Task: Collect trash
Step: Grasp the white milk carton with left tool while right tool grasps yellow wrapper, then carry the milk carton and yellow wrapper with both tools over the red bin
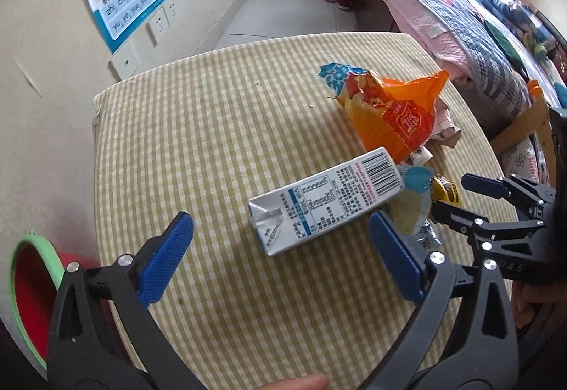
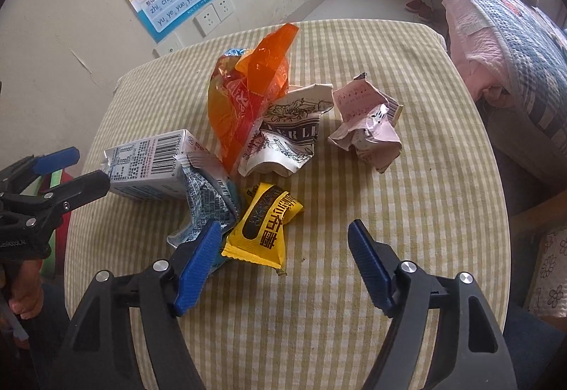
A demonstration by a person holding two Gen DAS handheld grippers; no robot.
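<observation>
Green-rimmed red bin point(image 1: 26, 297) sits off the table's point(image 1: 177, 127) left edge, my likely drop point. My left gripper point(image 1: 280, 258) hangs wide open over the cloth, nothing between its pads, lined up short of the milk carton point(image 1: 326, 202) lying flat. Trash is heaped mid-table: orange bag point(image 2: 248, 99), printed paper cup point(image 2: 283, 134), crumpled receipt point(image 2: 365, 127). My right gripper point(image 2: 283, 255) stands partly open and empty, straddling the near corner of the yellow wrapper point(image 2: 265, 223), presumably my first pick.
</observation>
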